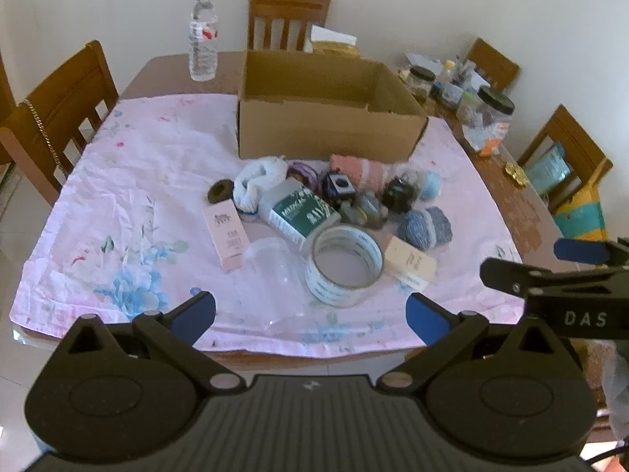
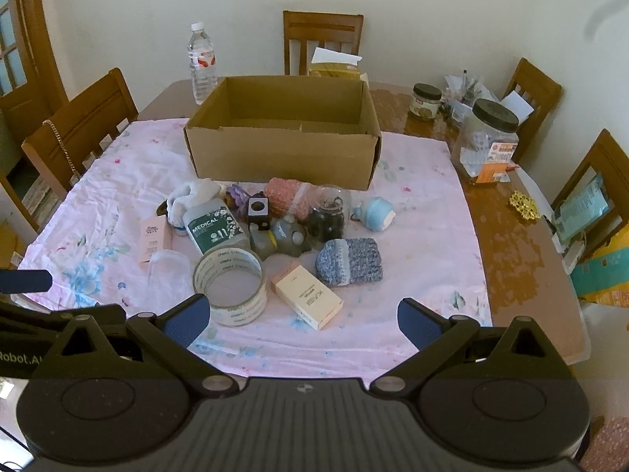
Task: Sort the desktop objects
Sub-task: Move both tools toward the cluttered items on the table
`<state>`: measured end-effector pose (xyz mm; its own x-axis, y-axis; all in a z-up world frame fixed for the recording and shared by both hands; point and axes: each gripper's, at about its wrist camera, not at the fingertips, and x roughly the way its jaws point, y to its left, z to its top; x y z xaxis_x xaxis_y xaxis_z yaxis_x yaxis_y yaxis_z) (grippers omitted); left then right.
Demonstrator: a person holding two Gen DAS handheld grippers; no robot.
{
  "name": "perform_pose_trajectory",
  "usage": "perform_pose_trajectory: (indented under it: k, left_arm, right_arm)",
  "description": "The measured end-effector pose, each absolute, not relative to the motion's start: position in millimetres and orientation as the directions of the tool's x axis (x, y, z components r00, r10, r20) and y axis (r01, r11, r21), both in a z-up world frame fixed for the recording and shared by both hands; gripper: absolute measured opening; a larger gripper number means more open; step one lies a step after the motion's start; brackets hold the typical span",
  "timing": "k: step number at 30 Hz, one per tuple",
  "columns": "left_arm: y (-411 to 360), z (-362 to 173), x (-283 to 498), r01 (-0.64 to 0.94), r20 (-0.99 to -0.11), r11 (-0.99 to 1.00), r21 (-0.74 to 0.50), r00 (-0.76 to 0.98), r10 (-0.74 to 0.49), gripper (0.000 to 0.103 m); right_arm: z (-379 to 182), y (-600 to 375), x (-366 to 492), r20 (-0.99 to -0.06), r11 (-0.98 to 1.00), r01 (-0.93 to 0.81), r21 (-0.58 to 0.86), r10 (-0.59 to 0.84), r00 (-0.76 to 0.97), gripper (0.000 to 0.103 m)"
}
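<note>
Both the left gripper (image 1: 310, 312) and right gripper (image 2: 302, 318) hang released above the near table edge, holding nothing. The items lie heaped on the pink cloth (image 2: 412, 204) before the empty cardboard box (image 2: 283, 145). The tape roll (image 2: 232, 287), nearest, looks light and rigid; grasping across its wall seems soundest. The clear cup (image 1: 275, 275) beside it appears slippery and crushable.

I count one cardboard box (image 2: 283, 145), one tape roll (image 2: 232, 283), two small cartons (image 2: 306, 299) (image 2: 155, 242), one medical bottle (image 2: 214, 228), one water bottle (image 2: 202, 63), four chairs (image 2: 322, 39).
</note>
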<state>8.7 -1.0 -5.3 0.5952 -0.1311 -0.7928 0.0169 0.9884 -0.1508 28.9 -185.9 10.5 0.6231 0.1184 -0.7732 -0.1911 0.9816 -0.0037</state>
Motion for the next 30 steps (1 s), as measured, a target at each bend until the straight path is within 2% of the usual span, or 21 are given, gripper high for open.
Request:
perform_pose_trajectory:
  k: [4,11,21,30]
  left_arm:
    - [0.4,-4.9,6.7,0.013,-0.767,0.985,-0.175,0.625,-0.144,0.102]
    - [-9.7,-12.7,7.1,0.001,-0.776,0.992,-0.124,0.623,-0.097,0.102]
    - [-20.3,-20.9,0.5,-0.035,-0.715,0.998,-0.045,0.699,-0.008,0.102]
    - [-12.0,-39.6,7.5,-0.048,-0.764,0.996,-0.072,0.645,-0.024,0.102]
  right_arm:
    - [10.5,-192.2,30.8,-0.767,0.978,-0.208,0.014,0.144,0.625,0.103]
    - [4.3,-202.0,35.5,-0.762,0.968,-0.252,0.011,0.172,0.625,0.103]
    - [-8.5,-212.3,43.8,-0.749,0.934,-0.357,0.014,0.246,0.615,0.103]
    - [-21.7,-215.7,45.3,-0.733,0.903,-0.430,0.018,0.304,0.609,0.103]
